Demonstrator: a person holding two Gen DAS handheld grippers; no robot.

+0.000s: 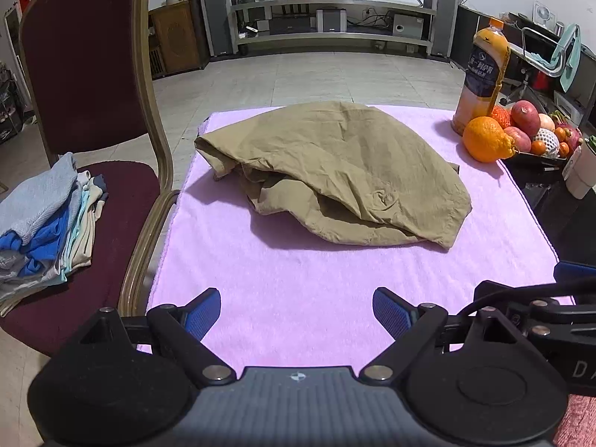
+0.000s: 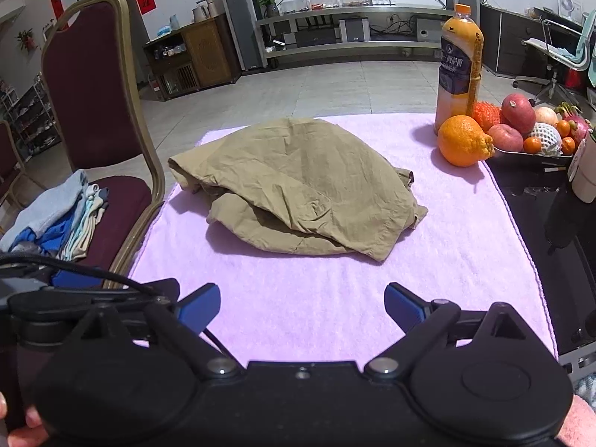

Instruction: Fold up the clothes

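The tan garment lies in a crumpled heap in the middle of the pink towel, untouched. Both the left gripper and the right gripper hang at the towel's six o'clock edge, jaws spread wide and empty. I'd say spread it flat first: take the loose hem at five o'clock and the bunched end at nine o'clock, then draw them apart. What kind of garment it is, I can't tell. Mind the orange and bottle at two o'clock.

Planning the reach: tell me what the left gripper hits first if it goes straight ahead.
The left gripper, open and empty, points over bare pink towel at the crumpled tan garment. It would probably meet the garment's near edge first.
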